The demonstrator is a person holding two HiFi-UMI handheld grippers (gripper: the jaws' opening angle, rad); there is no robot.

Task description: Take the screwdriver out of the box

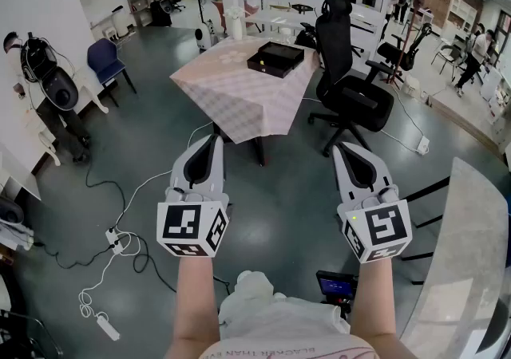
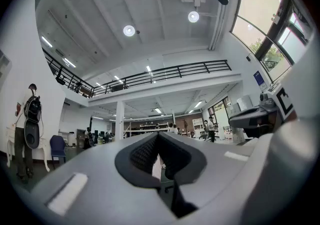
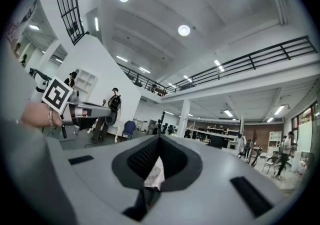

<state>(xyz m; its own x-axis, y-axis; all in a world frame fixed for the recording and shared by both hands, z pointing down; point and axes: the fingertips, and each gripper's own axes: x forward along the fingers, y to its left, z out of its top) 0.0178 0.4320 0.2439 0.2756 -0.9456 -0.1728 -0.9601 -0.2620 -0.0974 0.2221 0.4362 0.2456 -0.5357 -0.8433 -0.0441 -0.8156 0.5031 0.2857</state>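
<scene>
Clearly, the left tool (image 1: 213, 140) and right tool (image 1: 345, 147) are both closed, empty, well apart from the box (image 1: 275, 58) on the tabletop (image 1: 223, 82). Its screwdriver is unseen, so arriving with jaws shut risks shoving the box.

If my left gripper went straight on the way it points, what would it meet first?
Probably the cloth-covered table, some way ahead; nothing nearer shows in line, though depth is unclear.
</scene>
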